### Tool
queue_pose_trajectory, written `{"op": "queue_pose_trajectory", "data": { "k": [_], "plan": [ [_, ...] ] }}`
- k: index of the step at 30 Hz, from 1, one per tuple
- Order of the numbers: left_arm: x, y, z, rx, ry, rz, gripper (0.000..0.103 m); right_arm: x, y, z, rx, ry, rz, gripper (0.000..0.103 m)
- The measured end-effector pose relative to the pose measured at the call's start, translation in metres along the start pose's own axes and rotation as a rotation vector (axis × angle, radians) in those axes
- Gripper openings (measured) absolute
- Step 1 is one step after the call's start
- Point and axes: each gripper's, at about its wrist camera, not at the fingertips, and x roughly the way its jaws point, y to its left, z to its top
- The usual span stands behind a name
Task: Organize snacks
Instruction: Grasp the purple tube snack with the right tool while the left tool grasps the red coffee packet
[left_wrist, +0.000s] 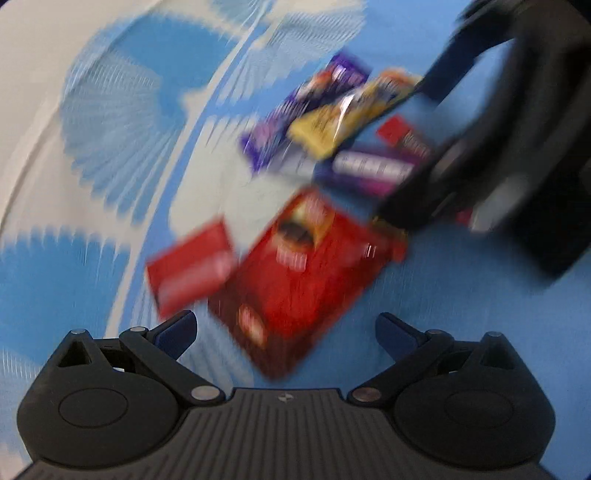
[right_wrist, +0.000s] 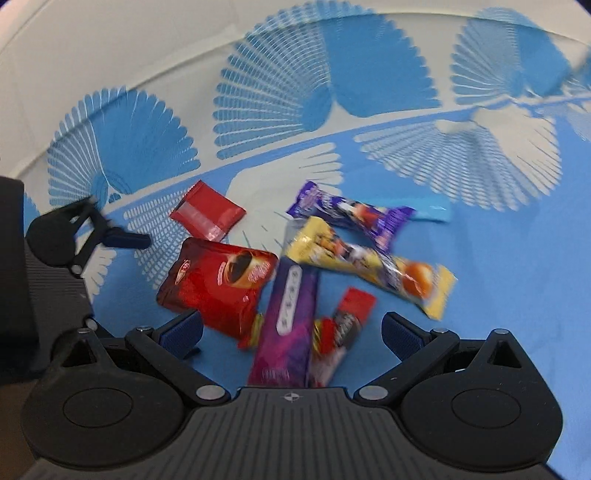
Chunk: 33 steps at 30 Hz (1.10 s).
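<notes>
Blue-and-white fan-patterned cloth on the worktop (right_wrist: 498, 258): carries every snack; all lie loose in one heap
Progress: judged barely begun; nothing sorted, nothing lifted
Container: none visible in either view, so no contents to list
Large red foil coffee sachet (right_wrist: 218, 288): flat, left of the heap, directly ahead of the left gripper
Small red foil packet (right_wrist: 207, 214): just beyond the sachet, apart from the bars
Purple wrapped chocolate bar (right_wrist: 351, 214): far side of heap
Yellow wrapped bar (right_wrist: 373, 266): lies across the long purple stick pack (right_wrist: 288, 325)
Red-and-dark small bar (right_wrist: 343, 328): beside the stick pack, touching it
Left gripper (left_wrist: 286, 332): fingers spread wide, holding nothing; view badly blurred
Right gripper (right_wrist: 291, 332): fingers spread wide, empty, over the stick pack
Remaining: every item yet to be grouped
</notes>
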Motion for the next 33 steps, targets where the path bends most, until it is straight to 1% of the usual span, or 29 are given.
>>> {"op": "queue_pose_trajectory", "data": {
  "k": [1,2,4,5,6,7,8,9,10,12,14,17,19,22,25,26,27,28,30,31,33],
  "plan": [
    [0.003,0.001,0.003,0.019,-0.018,-0.003,0.103,0.006,0.0,0.003,0.001,0.001,0.008,0.102],
    [0.007,0.002,0.006,0.029,-0.015,-0.015,0.103,0.012,0.0,0.004,0.007,-0.001,0.009,0.102],
    [0.012,0.007,0.007,0.024,-0.038,-0.042,0.103,0.025,-0.003,0.007,0.008,0.019,0.001,0.098],
    [0.014,0.01,0.007,-0.006,-0.037,-0.056,0.103,0.03,-0.004,0.006,0.003,0.026,-0.005,0.092],
    [0.017,0.015,0.006,-0.05,-0.032,-0.077,0.095,0.032,-0.004,0.005,-0.013,0.017,-0.022,0.089],
    [0.017,0.021,0.003,-0.106,-0.035,-0.135,0.085,0.031,-0.001,0.003,-0.053,-0.01,-0.045,0.07],
    [0.015,0.027,0.0,-0.154,-0.042,-0.195,0.066,0.028,0.001,0.001,-0.096,-0.023,-0.066,0.041],
    [0.011,0.028,-0.002,-0.194,-0.056,-0.183,0.051,0.025,0.0,-0.001,-0.114,-0.027,-0.064,0.034],
    [0.01,0.028,-0.004,-0.213,-0.062,-0.159,0.048,0.021,-0.003,-0.003,-0.11,-0.031,-0.071,0.034],
    [0.007,0.027,-0.006,-0.249,-0.056,-0.138,0.032,0.013,-0.011,-0.007,-0.108,-0.038,-0.096,0.033],
    [-0.003,0.024,-0.01,-0.293,-0.051,-0.142,0.026,0.0,-0.014,-0.016,-0.105,-0.053,-0.112,0.032],
    [-0.028,0.006,-0.02,-0.305,-0.047,-0.179,0.024,-0.029,-0.021,-0.035,-0.086,-0.085,-0.106,0.032],
    [-0.043,-0.011,-0.033,-0.286,-0.04,-0.176,0.023,-0.047,-0.023,-0.052,-0.077,-0.1,-0.11,0.032],
    [-0.064,-0.034,-0.049,-0.314,-0.021,-0.165,0.021,-0.07,-0.025,-0.081,-0.036,-0.123,-0.11,0.032],
    [-0.089,-0.039,-0.058,-0.396,-0.038,-0.172,0.013,-0.09,-0.023,-0.105,0.028,-0.147,-0.108,0.032],
    [-0.098,-0.036,-0.059,-0.434,-0.054,-0.182,0.009,-0.096,-0.021,-0.111,0.048,-0.158,-0.104,0.031],
    [-0.107,-0.032,-0.06,-0.48,-0.065,-0.196,0.0,-0.102,-0.02,-0.117,0.071,-0.167,-0.099,0.031],
    [-0.117,-0.028,-0.061,-0.518,-0.073,-0.21,0.0,-0.108,-0.017,-0.122,0.095,-0.175,-0.095,0.031],
    [-0.133,-0.023,-0.062,-0.57,-0.112,-0.219,0.0,-0.122,-0.012,-0.131,0.137,-0.194,-0.086,0.031],
    [-0.138,-0.021,-0.064,-0.601,-0.11,-0.22,0.0,-0.126,-0.01,-0.135,0.147,-0.197,-0.083,0.031],
    [-0.143,-0.018,-0.071,-0.667,-0.105,-0.256,0.0,-0.132,-0.004,-0.141,0.158,-0.197,-0.094,0.031]
  ]
}}
